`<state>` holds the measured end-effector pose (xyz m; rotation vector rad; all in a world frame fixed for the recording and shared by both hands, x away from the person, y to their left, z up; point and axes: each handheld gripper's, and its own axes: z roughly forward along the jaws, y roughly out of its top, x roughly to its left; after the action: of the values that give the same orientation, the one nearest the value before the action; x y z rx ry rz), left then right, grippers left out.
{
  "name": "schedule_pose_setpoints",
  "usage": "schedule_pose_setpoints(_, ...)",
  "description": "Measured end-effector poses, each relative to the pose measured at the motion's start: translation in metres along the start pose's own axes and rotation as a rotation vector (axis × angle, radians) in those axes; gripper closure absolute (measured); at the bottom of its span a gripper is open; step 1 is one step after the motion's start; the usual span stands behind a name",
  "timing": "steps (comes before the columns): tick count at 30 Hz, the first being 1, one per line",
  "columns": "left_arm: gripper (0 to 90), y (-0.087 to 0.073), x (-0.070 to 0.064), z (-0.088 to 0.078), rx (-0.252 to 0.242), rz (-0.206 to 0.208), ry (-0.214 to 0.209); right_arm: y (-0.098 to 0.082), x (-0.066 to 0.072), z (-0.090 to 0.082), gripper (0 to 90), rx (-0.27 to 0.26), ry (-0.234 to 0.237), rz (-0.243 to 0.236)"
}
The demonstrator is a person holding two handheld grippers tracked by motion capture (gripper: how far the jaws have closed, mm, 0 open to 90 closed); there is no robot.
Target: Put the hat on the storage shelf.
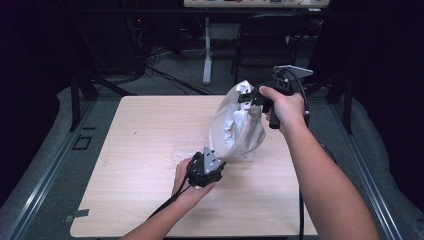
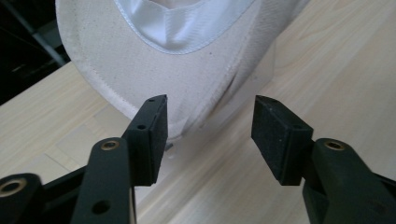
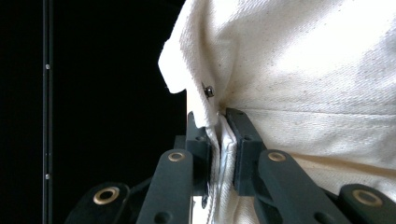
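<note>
Right gripper (image 1: 248,96), upper right of the high view, is clamped on the top edge of a cream fabric cap (image 1: 236,125); in the right gripper view its pads press a fold of cloth (image 3: 219,140) between them at lower centre, with almost no gap.

By size, the light wooden table (image 1: 150,150) takes the middle of the high view. A clear plastic sheet (image 1: 182,151) lies flat on it at centre, partly under the cap.

Next, the cap hangs from the right gripper, crown downward, its lowest part right of centre and close to the table; whether it touches the surface cannot be told. In the left gripper view the cap (image 2: 187,70) occupies the upper half, with a shiny white lining (image 2: 177,23) along the top edge and stitched canvas below.

Left gripper (image 1: 212,167), below centre in the high view, sits just beside the lower end of the cap. In its own view (image 2: 208,135) the jaws stand well apart with nothing pressed between the pads; the near edge of the cap lies just beyond the left pad (image 2: 156,140).

A small metal stud (image 3: 209,91) sits on the cloth just above the clamped fold.
</note>
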<state>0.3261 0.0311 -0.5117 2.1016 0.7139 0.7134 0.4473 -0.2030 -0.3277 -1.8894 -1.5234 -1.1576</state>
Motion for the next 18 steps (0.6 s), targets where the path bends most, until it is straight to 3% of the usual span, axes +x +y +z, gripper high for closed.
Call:
schedule_pose_setpoints(1, 49.6, 0.001, 0.000, 0.002, 0.012, 0.009, 0.008, 0.000, 0.000, 0.000, 80.6, 0.000, 0.000, 0.000)
schedule_pose_setpoints(2, 59.0, 0.002, 0.001, 0.004, 0.030, 0.017, 0.019, 0.000, 0.000, 0.000, 80.5, 0.002, -0.001, -0.001)
schedule_pose_setpoints(6, 70.5, 0.002, 0.004, 0.003, 0.033, 0.000, 0.024, 0.000, 0.000, 0.000, 80.5, 0.000, -0.003, -0.001)
schedule_pose_setpoints(14, 76.2, -0.001, 0.020, -0.003, 0.029, -0.020, -0.010, -0.001, 0.001, -0.001, 80.5, -0.001, -0.002, -0.001)
schedule_pose_setpoints(18, 77.0, -0.004, 0.026, -0.004, 0.003, -0.060, -0.049, -0.002, 0.004, 0.000, 80.5, -0.002, 0.006, -0.005)
